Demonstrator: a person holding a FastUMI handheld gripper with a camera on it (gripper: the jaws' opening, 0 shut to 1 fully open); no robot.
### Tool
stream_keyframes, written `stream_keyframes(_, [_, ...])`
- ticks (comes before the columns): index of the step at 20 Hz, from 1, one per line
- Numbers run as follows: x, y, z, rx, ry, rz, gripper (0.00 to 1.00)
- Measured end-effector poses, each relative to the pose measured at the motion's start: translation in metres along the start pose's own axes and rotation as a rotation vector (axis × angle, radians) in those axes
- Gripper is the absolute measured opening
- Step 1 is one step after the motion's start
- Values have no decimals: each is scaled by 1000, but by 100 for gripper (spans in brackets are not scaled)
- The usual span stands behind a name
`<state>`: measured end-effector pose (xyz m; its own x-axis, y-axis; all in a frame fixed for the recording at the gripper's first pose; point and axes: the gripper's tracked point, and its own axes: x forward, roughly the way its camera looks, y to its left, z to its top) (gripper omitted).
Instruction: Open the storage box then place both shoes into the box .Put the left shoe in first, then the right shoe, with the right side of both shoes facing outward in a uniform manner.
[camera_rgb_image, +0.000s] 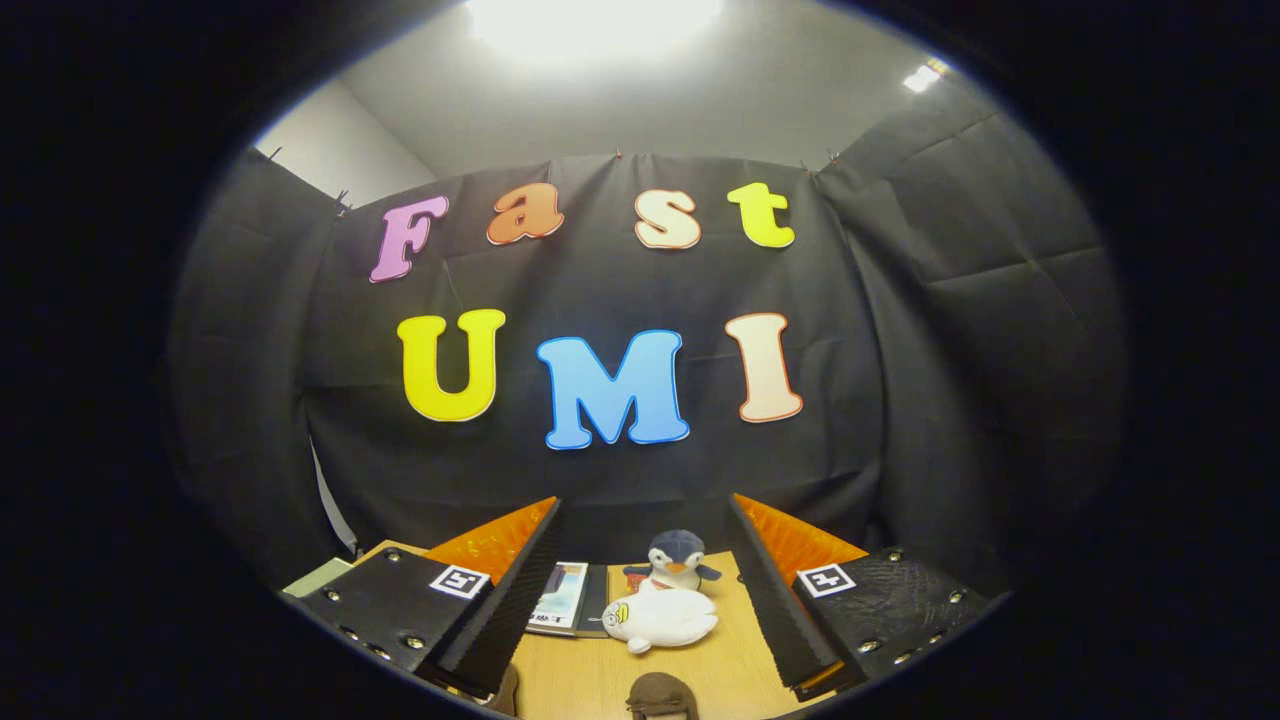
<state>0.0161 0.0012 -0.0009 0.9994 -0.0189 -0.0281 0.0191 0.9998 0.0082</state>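
My gripper (643, 508) is held high above a wooden table (580, 680) and stands open, with nothing between its fingers (500, 610). Low between the fingers, at the near side of the table, the rounded brown top of something (660, 694) peeks up; it may be a shoe. A second brown piece (506, 690) shows beside the left finger. Too little of either is visible to tell which shoe it is or how it lies.
A white plush animal (660, 618) lies on the table between the fingers, with a blue-grey plush penguin (676, 562) standing just behind it. A book (562, 598) lies by the left finger. The black cloth wall rises close behind the table.
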Motion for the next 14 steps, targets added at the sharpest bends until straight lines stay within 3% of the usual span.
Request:
stream_keyframes(9, [17,2,-13,37,13,11,96])
stream_keyframes(14, [27,32,-37,74,44,109,97])
